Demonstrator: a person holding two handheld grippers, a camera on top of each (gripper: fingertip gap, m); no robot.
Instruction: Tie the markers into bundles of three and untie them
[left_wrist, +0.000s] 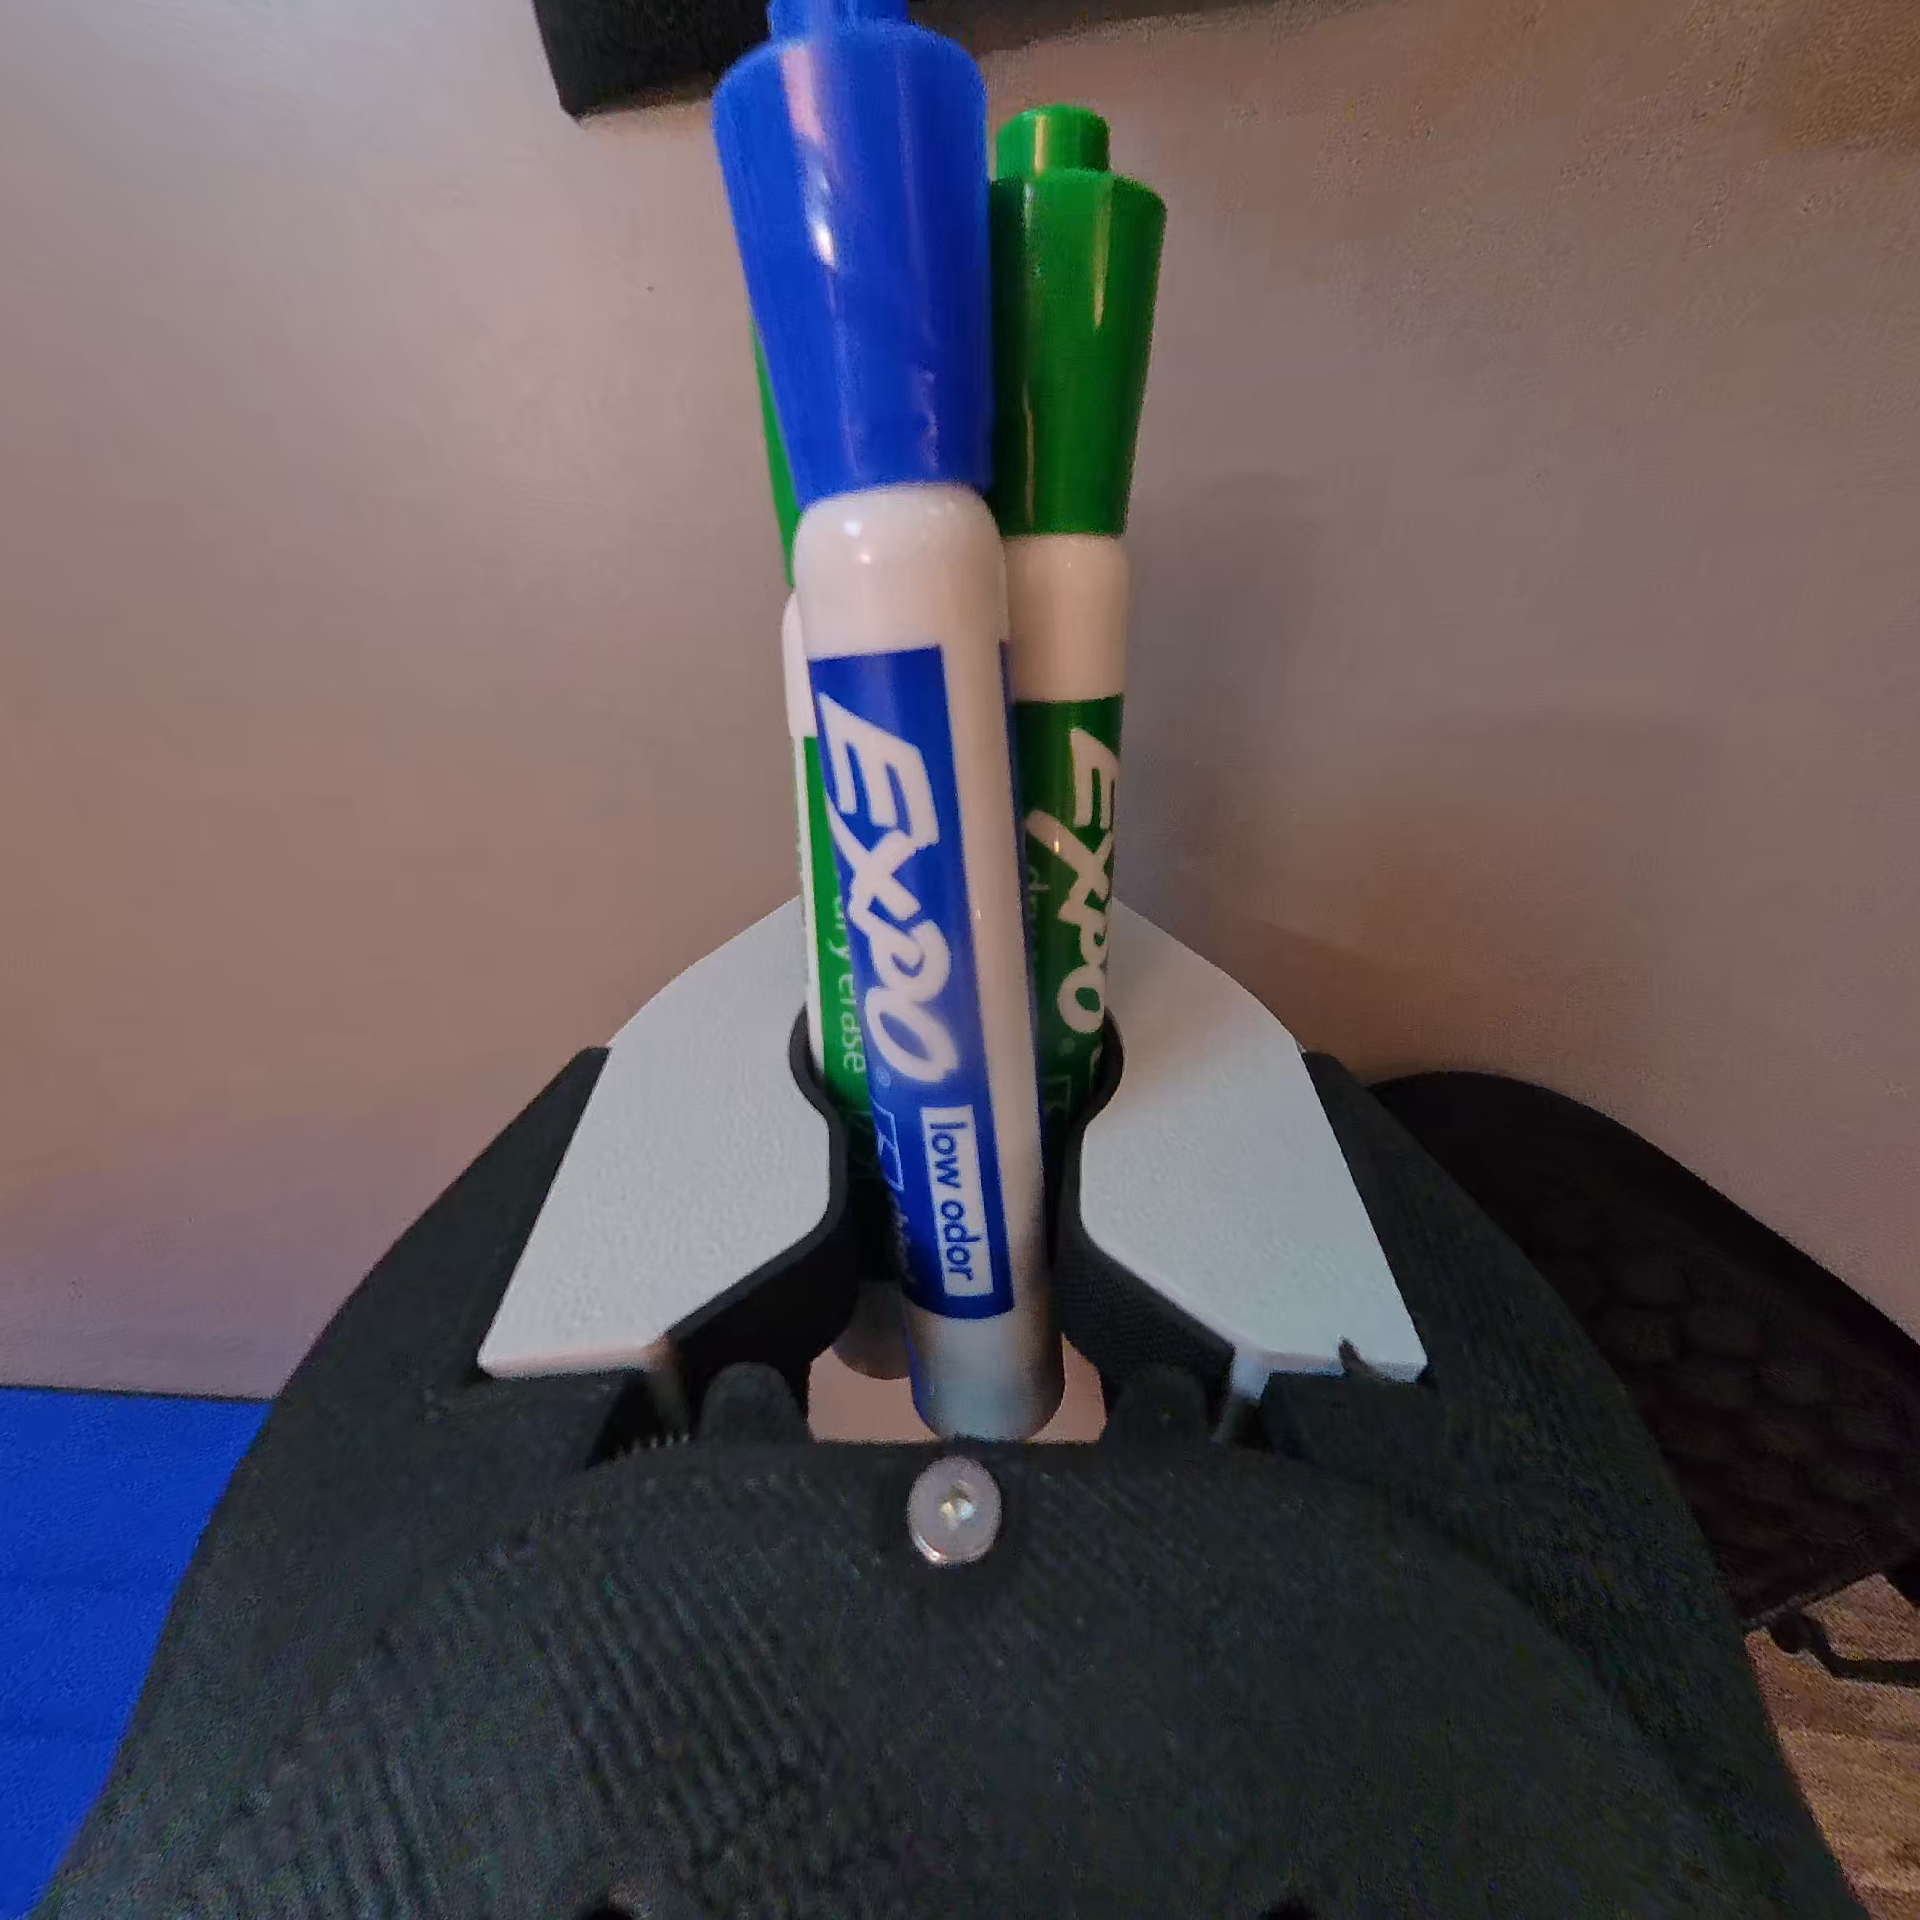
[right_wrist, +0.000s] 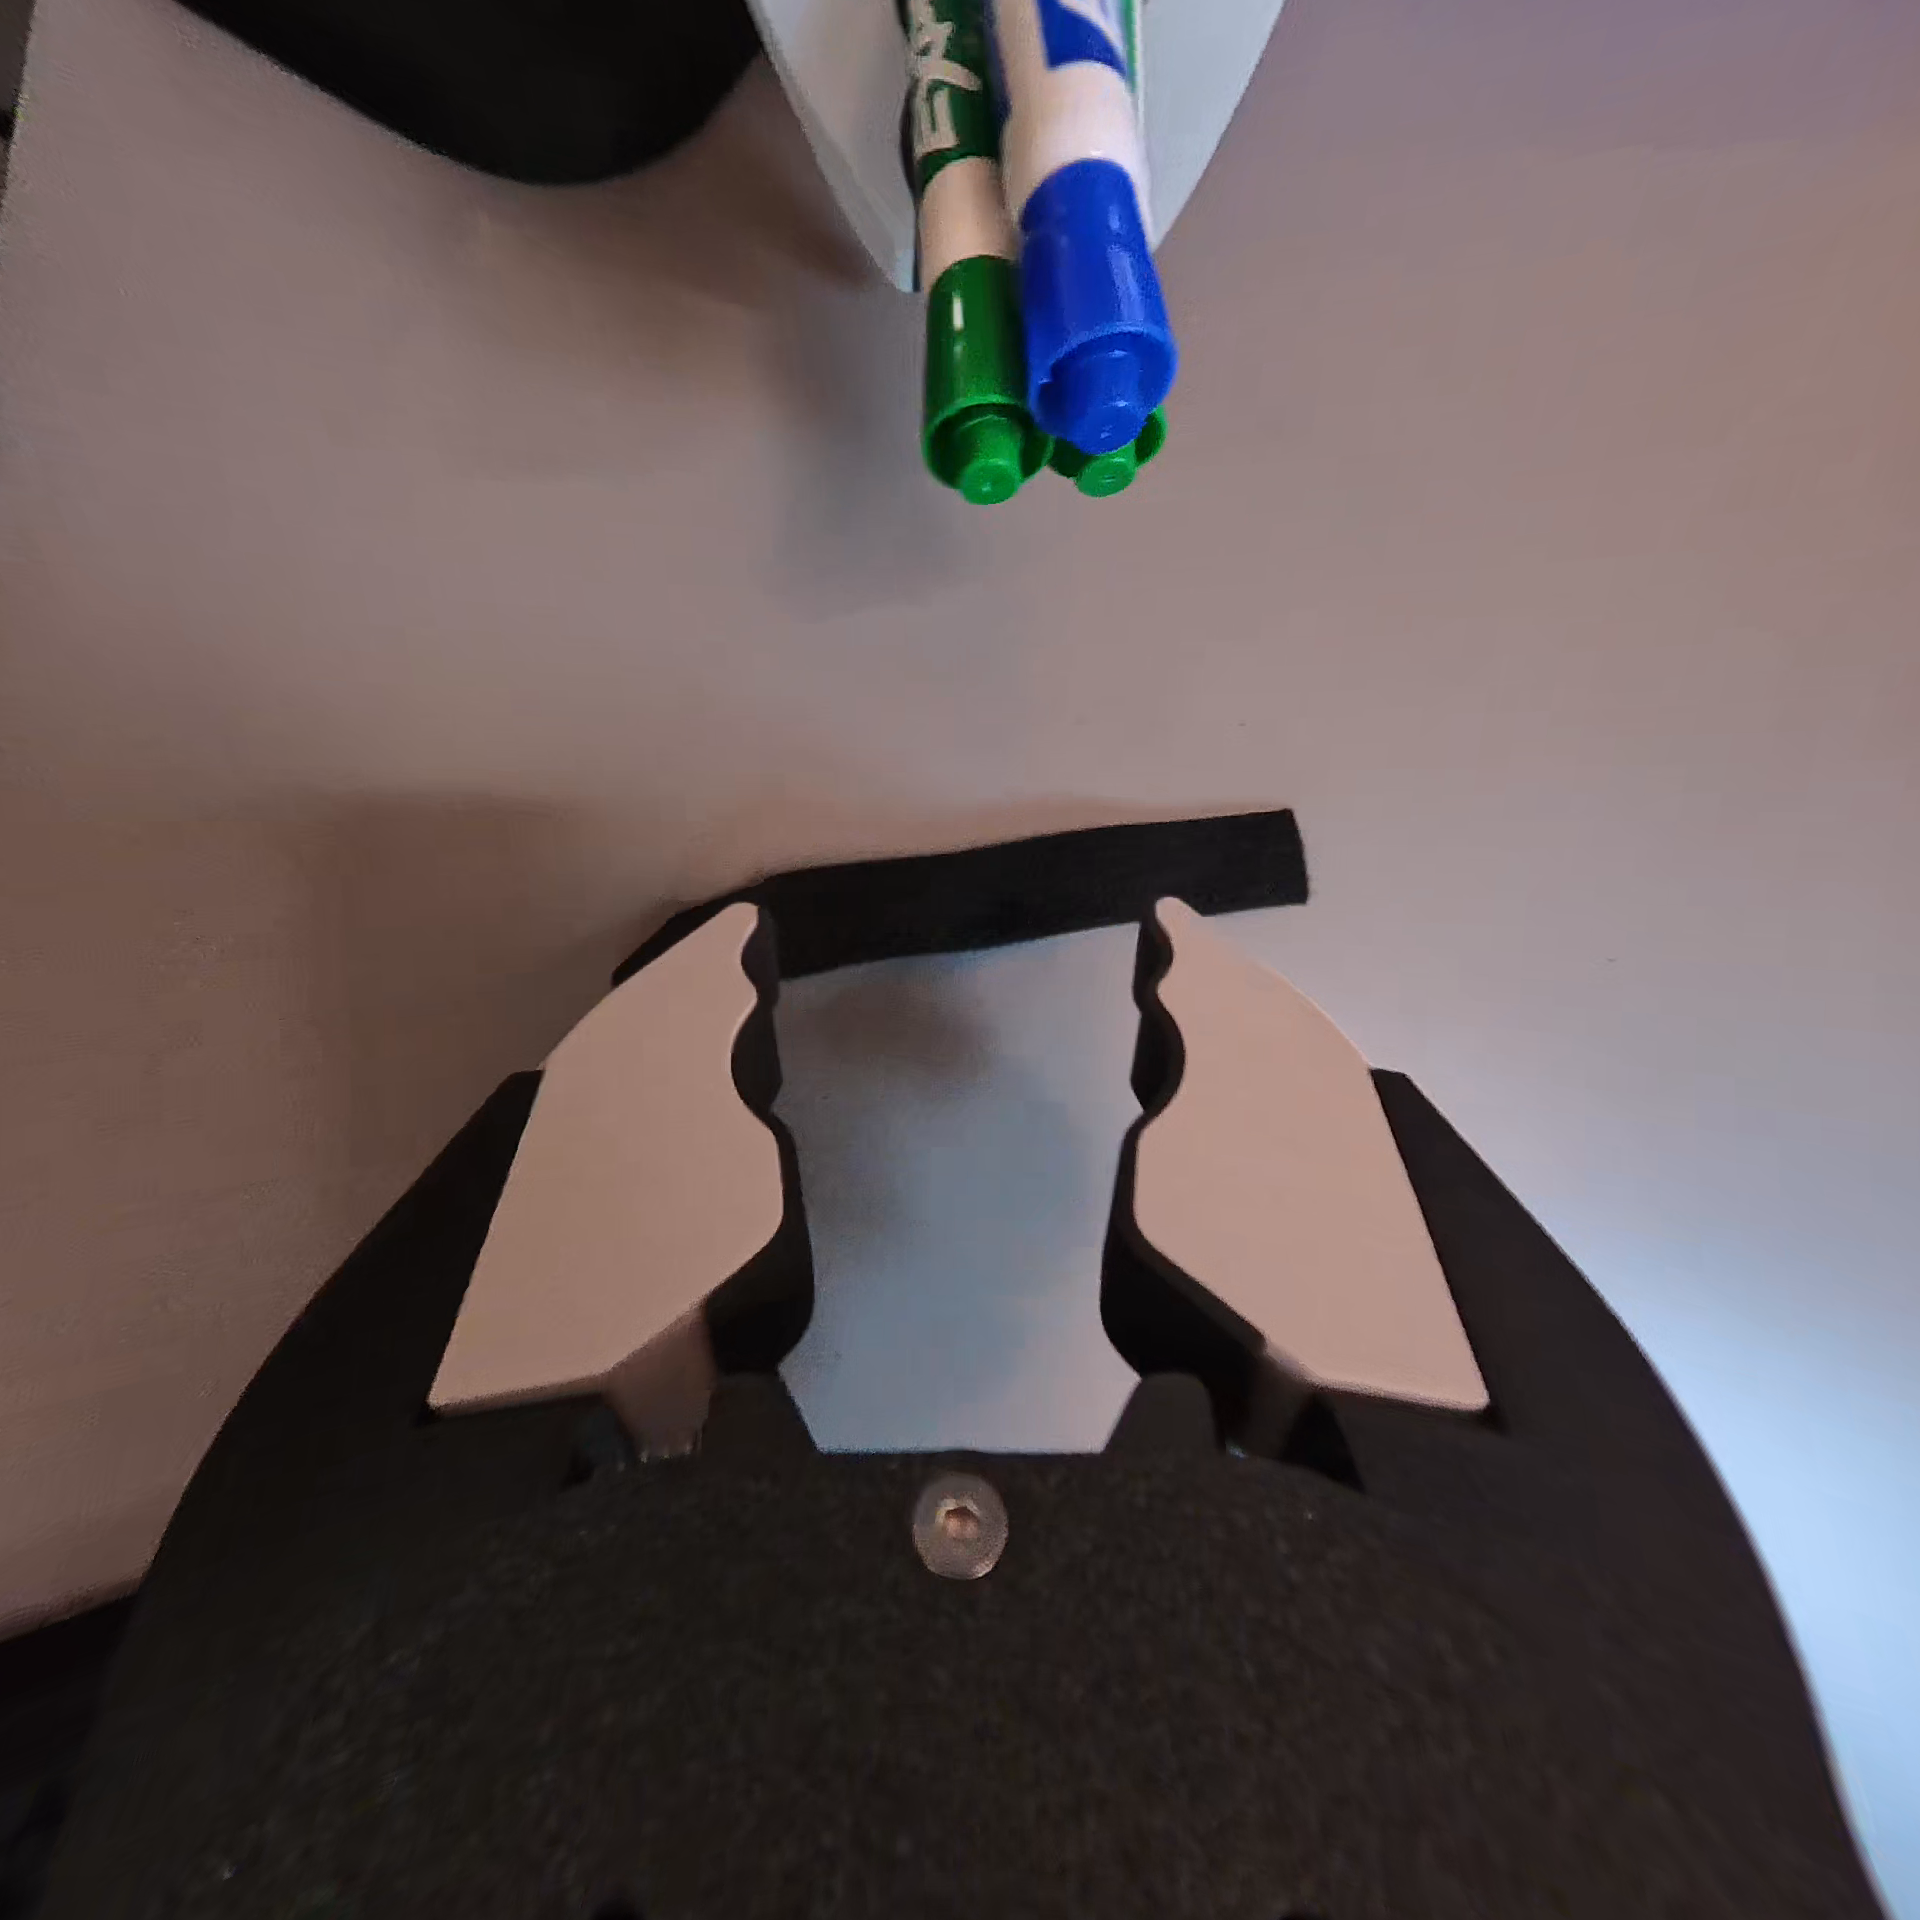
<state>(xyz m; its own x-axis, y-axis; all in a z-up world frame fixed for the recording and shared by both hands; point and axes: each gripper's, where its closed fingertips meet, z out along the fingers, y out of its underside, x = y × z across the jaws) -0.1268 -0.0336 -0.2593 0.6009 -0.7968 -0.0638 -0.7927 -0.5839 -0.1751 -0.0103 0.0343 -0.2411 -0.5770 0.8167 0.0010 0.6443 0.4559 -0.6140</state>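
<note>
**Inspector:** Markers (left_wrist: 940, 790), one blue and two green, sit clamped between the left claw's (left_wrist: 956, 1039) fingers, caps pointing forward. No tie shows on them.

**Clerk:** So bundling looks unfinished?

**Inspector:** Judged so. A black strap (right_wrist: 1029, 894) lies flat just ahead of the right claw (right_wrist: 956, 925), whose jaws stand well apart, gripping nothing; whether the tips touch the strap is unclear.

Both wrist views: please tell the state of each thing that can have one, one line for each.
Left gripper: shut on the markers.
Blue marker: capped, held, on top.
Two green markers: capped, held beside the blue one.
Right gripper: open, empty, just over the strap.
Black strap: lying flat on the table, around nothing.
</note>
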